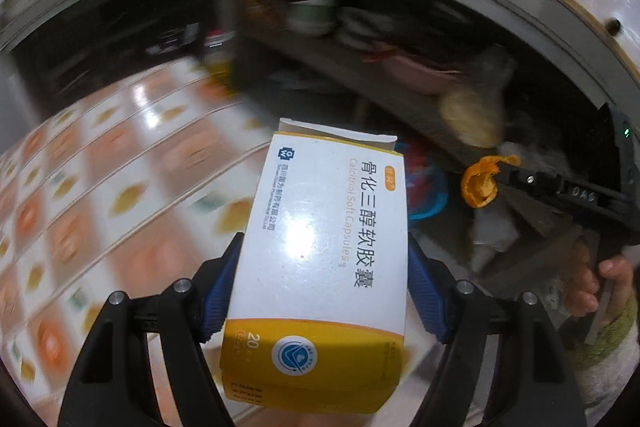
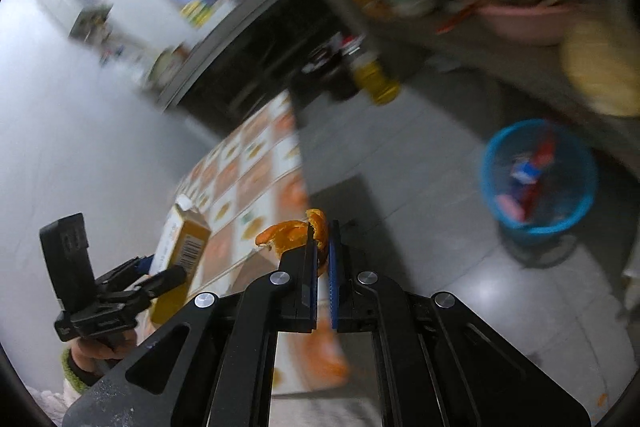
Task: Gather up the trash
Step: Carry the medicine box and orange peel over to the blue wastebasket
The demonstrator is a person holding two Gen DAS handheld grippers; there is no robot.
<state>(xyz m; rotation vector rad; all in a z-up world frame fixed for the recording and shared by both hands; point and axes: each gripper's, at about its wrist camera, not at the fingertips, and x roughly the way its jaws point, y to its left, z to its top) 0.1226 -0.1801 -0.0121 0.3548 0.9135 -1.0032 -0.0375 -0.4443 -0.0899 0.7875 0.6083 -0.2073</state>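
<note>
My left gripper is shut on a white and yellow medicine box, its blue pads pressed on the box's two long sides; the box's top flap is open. The same box and left gripper show at the lower left of the right wrist view. My right gripper is shut on an orange peel, which sticks out to the left of the fingertips. That peel and the right gripper appear at the right of the left wrist view. A blue wastebasket with trash stands on the floor ahead to the right.
A table with an orange-patterned cloth lies to the left. A dark shelf holds a pink basin, bowls and a yellow round object. A yellow bottle stands on the grey tiled floor. A hand with a green cuff holds the right gripper.
</note>
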